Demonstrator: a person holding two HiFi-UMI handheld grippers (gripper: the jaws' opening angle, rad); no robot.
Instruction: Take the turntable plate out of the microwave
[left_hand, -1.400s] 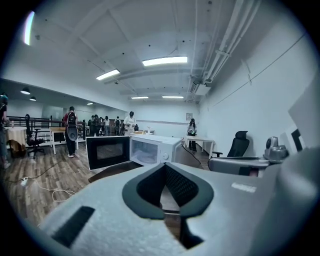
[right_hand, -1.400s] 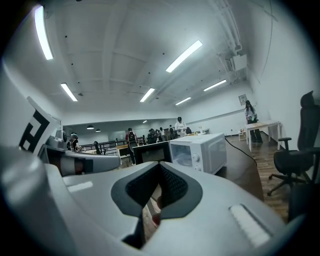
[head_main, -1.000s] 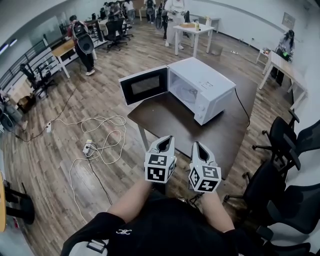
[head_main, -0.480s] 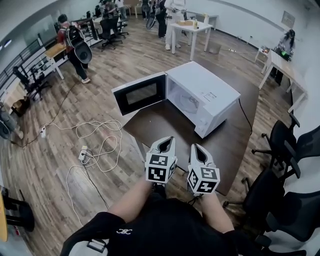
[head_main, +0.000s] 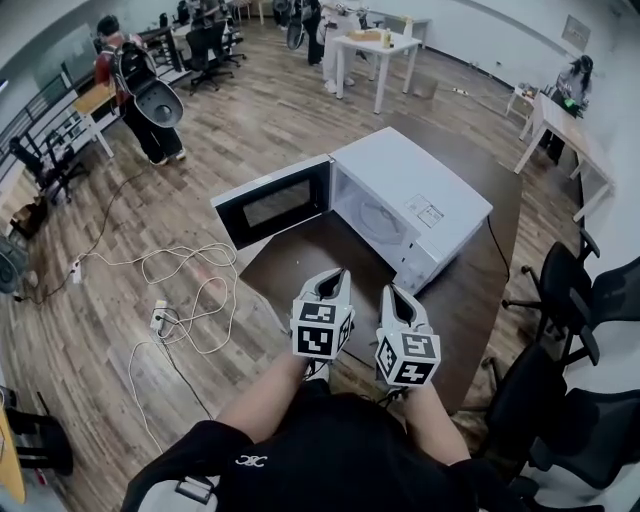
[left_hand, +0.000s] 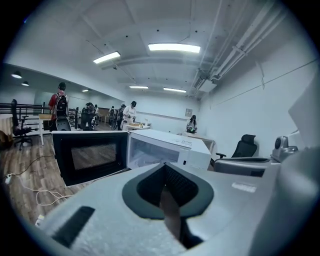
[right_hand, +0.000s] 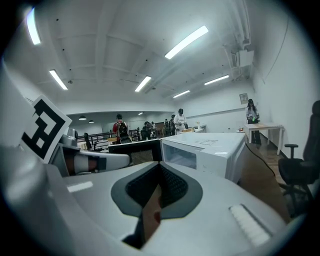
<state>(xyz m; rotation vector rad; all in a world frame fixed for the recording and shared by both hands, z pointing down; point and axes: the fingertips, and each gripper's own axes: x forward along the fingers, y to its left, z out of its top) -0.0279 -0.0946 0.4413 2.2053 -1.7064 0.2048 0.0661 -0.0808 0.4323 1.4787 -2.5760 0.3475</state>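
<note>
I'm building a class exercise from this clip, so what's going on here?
A person holds a gripper in each hand. The left gripper and right gripper are both shut and empty, side by side at the near edge of the dark table, short of the white microwave. Its door stands open, and the turntable plate lies inside, untouched.

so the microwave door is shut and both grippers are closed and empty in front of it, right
No: the microwave door is open, swung wide beside the microwave, as the head view shows. The left gripper and right gripper are closed and empty in front of it.
</note>
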